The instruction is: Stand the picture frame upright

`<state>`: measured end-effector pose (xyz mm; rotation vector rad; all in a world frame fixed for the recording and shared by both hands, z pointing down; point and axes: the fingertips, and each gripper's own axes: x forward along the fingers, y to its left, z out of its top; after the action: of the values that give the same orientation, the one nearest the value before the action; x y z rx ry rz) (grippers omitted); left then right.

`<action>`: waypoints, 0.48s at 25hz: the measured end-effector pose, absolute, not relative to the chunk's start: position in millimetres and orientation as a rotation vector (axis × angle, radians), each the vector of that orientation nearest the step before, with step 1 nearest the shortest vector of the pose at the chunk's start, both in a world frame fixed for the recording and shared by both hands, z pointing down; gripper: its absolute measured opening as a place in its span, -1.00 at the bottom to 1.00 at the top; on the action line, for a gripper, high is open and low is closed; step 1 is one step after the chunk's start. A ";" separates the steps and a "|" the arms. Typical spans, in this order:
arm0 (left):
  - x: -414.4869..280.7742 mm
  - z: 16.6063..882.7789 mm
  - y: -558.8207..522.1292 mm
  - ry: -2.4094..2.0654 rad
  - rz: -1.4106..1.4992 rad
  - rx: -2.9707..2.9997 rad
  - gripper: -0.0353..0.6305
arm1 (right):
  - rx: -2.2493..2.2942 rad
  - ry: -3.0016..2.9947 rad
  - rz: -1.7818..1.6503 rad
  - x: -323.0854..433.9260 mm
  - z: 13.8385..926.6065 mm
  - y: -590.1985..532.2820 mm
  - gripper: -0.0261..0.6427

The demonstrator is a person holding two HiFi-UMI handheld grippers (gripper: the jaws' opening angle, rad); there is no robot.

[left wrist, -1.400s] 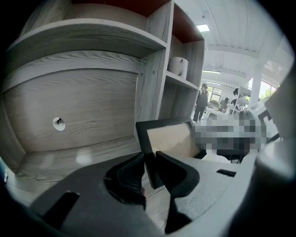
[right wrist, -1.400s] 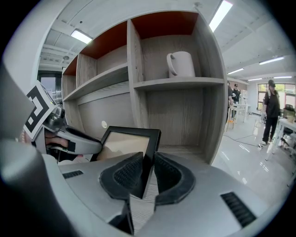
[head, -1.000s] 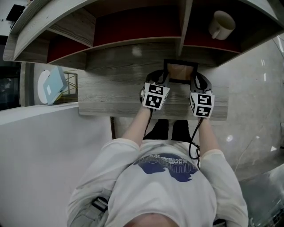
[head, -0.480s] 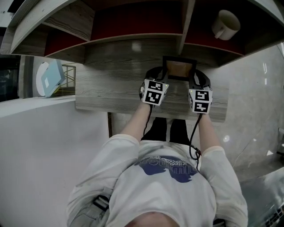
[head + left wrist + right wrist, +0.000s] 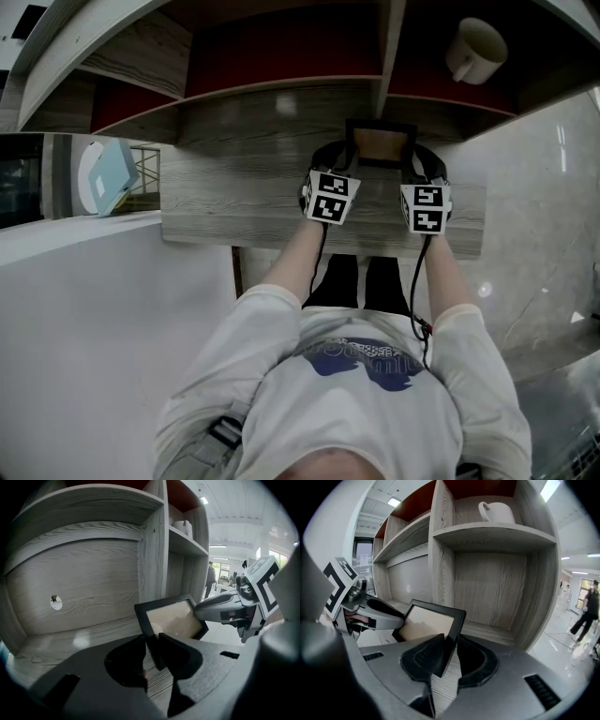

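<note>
The picture frame (image 5: 380, 142) is black with a tan inside and stands tilted back at the rear of the wooden desk (image 5: 234, 202), under the shelves. My left gripper (image 5: 344, 161) is shut on its left edge, and my right gripper (image 5: 413, 163) is shut on its right edge. In the left gripper view the dark pads of the left gripper (image 5: 152, 649) pinch the frame (image 5: 171, 618) at its lower left side. In the right gripper view the right gripper (image 5: 449, 656) clamps the frame (image 5: 429, 623) at its right side. Whether the frame's lower edge touches the desk is hidden.
A white mug (image 5: 473, 52) stands on the upper right shelf. A vertical shelf divider (image 5: 389, 56) rises just behind the frame. The back panel has a small cable hole (image 5: 56, 602). A blue and white object (image 5: 105, 178) sits beyond the desk's left end.
Both grippers have sunk slightly toward the desk with the frame held between them. The grips look the same.
</note>
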<state>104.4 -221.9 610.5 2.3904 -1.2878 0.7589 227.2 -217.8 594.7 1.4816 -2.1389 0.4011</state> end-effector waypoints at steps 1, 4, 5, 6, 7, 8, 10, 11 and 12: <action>104.6 612.0 -221.6 -1.288 0.760 2.389 -0.61 | 1.478 -2.138 0.399 227.3 595.7 -217.9 -0.68; 104.1 616.9 -220.2 -1.285 0.760 2.384 -0.61 | 1.467 -2.136 0.399 226.5 599.3 -217.9 -0.67; 103.6 617.7 -220.7 -1.287 0.759 2.387 -0.61 | 1.465 -2.134 0.401 226.0 600.9 -218.1 -0.68; 103.3 618.2 -221.7 -1.290 0.758 2.393 -0.61 | 1.465 -2.133 0.403 225.7 602.5 -218.5 -0.68; 103.2 618.8 -222.8 -1.292 0.757 2.398 -0.61 | 1.465 -2.132 0.403 225.5 604.1 -219.1 -0.68; 103.0 619.9 -223.4 -1.292 0.760 2.400 -0.61 | 1.465 -2.131 0.404 225.4 605.7 -219.9 -0.68; 102.0 623.0 -222.9 -1.287 0.770 2.392 -0.61 | 1.462 -2.129 0.409 224.7 609.0 -220.3 -0.67; 101.5 624.7 -221.9 -1.284 0.773 2.388 -0.61 | 1.458 -2.127 0.412 224.3 610.8 -219.7 -0.67; 101.2 626.5 -221.1 -1.283 0.775 2.383 -0.61 | 1.455 -2.126 0.415 224.0 612.4 -219.3 -0.67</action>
<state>101.2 -221.1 626.5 2.3834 -1.2829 0.7747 224.0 -219.3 612.4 1.4546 -2.1261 0.4146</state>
